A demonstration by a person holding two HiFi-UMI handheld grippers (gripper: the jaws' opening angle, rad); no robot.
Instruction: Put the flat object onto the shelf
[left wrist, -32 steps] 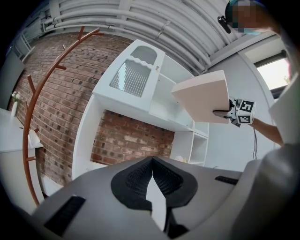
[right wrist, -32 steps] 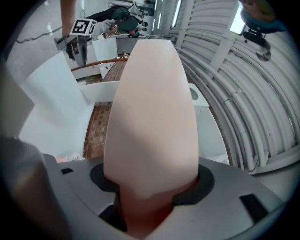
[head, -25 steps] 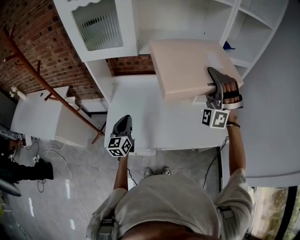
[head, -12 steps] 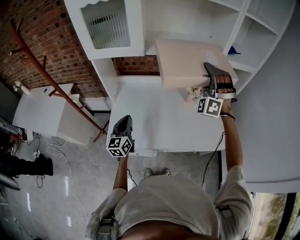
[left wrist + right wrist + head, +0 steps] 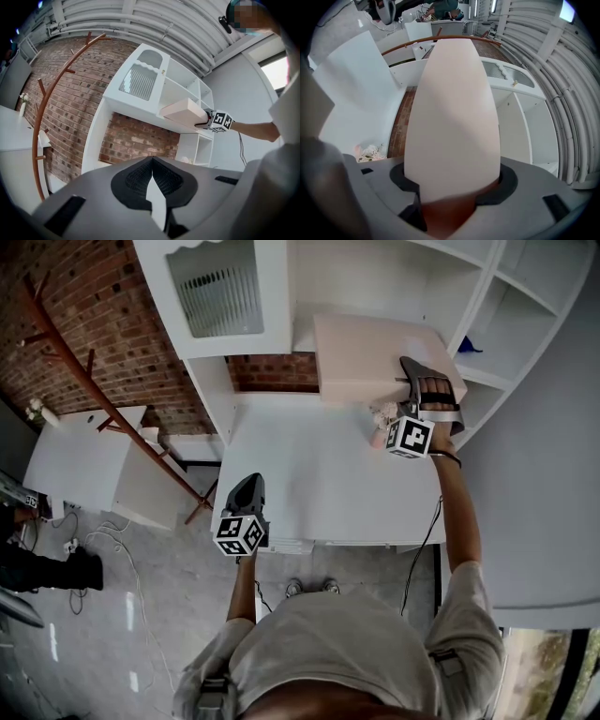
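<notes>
Clamps the board [image 5: 366, 352] in the right gripper [image 5: 411, 367], seemingly resting on the shelf's [image 5: 136, 111] front edge. Yet to release. Holds left gripper [image 5: 152, 178] closed, empty.

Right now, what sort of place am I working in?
Likely a loft-style studio furnished like a home: an exposed brick wall, a white shelf unit and a wooden coat stand.

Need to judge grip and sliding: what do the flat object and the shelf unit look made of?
Flat object: pale pinkish-beige slab, matte, with an even surface and no grain or print. It looks like foam board or a painted panel; I can't tell which. Shelf unit: smooth white board, probably painted or laminated, with crisp square edges.
</notes>
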